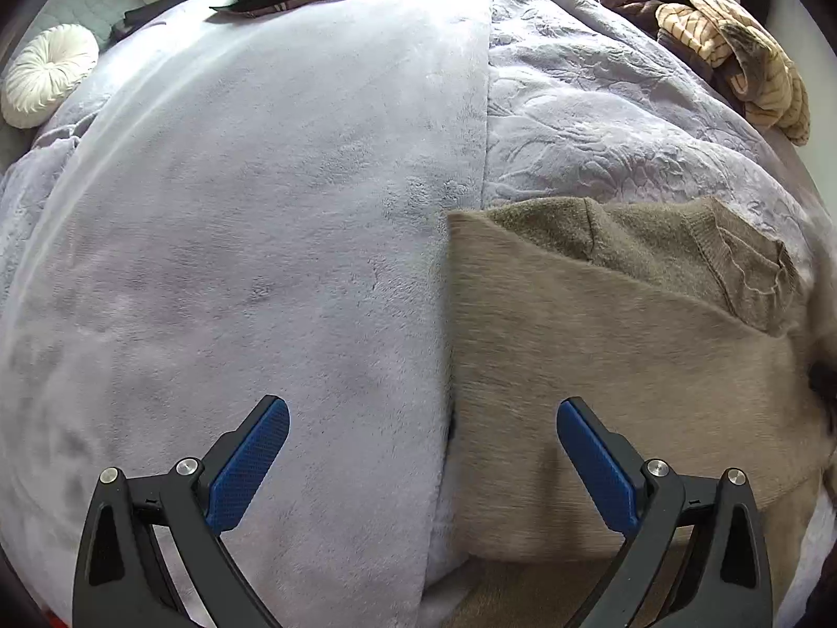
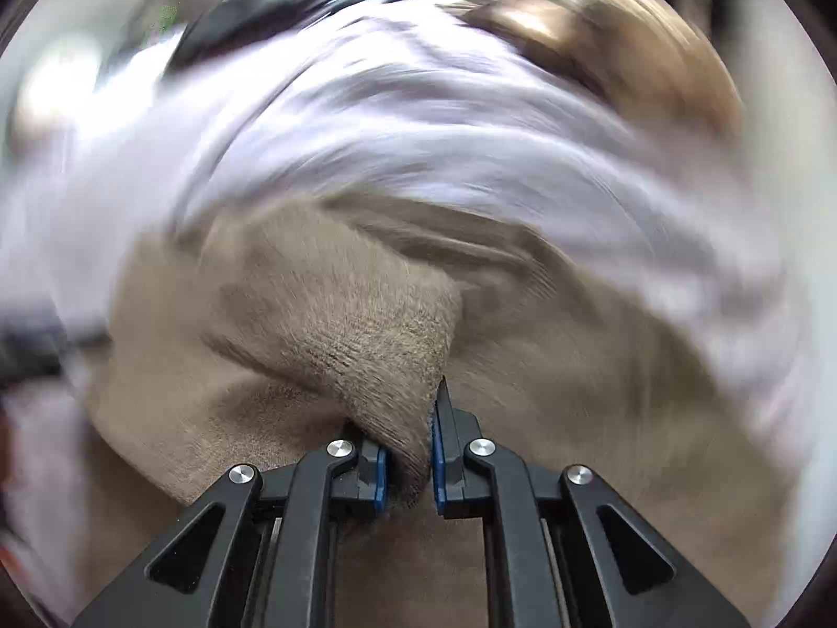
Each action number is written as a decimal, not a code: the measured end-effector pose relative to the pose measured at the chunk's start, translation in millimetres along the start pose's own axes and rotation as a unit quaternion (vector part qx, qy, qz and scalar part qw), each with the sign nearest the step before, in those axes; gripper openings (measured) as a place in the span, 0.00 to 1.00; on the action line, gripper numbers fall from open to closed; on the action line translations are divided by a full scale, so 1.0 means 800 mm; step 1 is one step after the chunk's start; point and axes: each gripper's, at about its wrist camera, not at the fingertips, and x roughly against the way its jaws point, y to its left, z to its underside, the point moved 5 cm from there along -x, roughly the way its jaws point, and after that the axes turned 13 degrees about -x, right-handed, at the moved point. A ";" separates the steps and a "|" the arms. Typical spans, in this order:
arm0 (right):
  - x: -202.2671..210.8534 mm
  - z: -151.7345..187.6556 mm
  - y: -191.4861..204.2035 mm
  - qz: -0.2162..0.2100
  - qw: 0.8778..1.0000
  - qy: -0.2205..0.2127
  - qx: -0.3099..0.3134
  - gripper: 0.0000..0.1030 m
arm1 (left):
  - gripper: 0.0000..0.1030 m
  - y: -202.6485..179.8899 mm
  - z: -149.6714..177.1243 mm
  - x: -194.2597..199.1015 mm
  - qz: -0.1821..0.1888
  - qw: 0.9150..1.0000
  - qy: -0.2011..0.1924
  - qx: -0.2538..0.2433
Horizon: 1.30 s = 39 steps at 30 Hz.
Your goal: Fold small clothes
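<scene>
Covering the bed (image 1: 261, 261) is a pale lilac fleece blanket; a round white cushion (image 1: 47, 73) sits at its far left edge and a heap of striped brown clothes (image 1: 732, 47) at the far right. Near me lies the taupe knitted sweater (image 1: 601, 356), partly folded. My left tongs (image 1: 422, 450) hang released above its edge; my right tongs (image 2: 409, 463) are clenched on a bunched fold of it.

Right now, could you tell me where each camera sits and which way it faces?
Left wrist: on the left gripper, looking steeply down at the lilac blanket and the brown sweater's edge; its open blue-padded fingers show.
Right wrist: on the right gripper, looking down, blurred; its fingers are clamped on a sweater fold.
Shared: sweater, blanket.
</scene>
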 end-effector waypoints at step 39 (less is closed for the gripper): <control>-0.103 0.129 0.135 -0.337 0.845 0.217 -0.355 0.46 | 0.09 -0.003 -0.052 -0.058 0.128 0.991 -0.006 0.030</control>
